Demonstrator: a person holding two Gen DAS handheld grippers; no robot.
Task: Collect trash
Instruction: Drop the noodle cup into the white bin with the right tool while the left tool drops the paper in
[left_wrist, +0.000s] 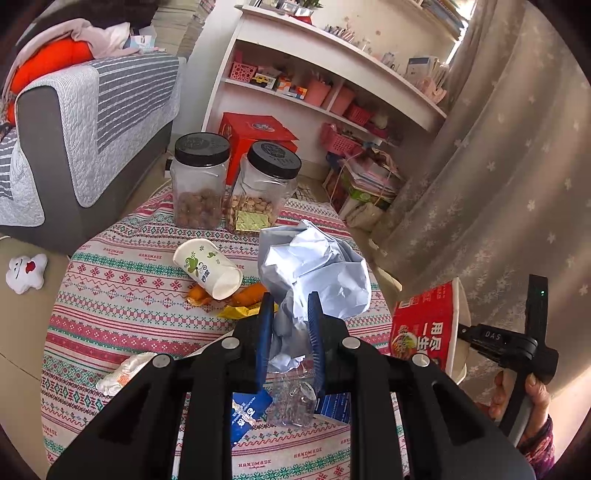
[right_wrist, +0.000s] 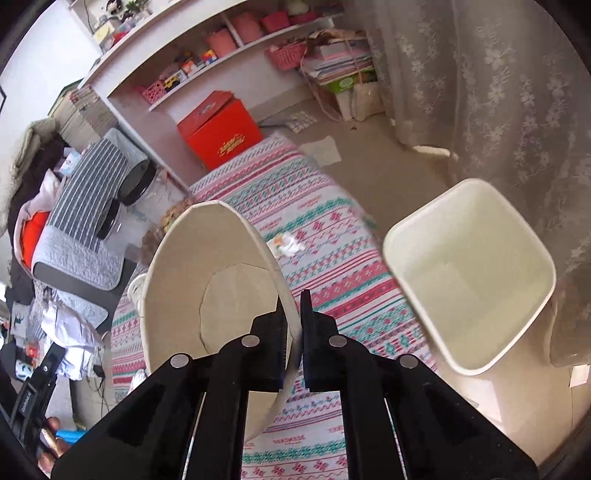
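Crumpled pale-blue paper (left_wrist: 314, 269) is pinched by the left gripper (left_wrist: 291, 325); right gripper (right_wrist: 293, 332) clamps the red-printed paper noodle bowl (right_wrist: 207, 295) rim.

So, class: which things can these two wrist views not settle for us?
- Left wrist view: blue packet, its print hidden behind the left gripper.
- Right wrist view: instant noodle bowl hides the table behind it.
- Right wrist view: white bin, its base cut off by its own rim.
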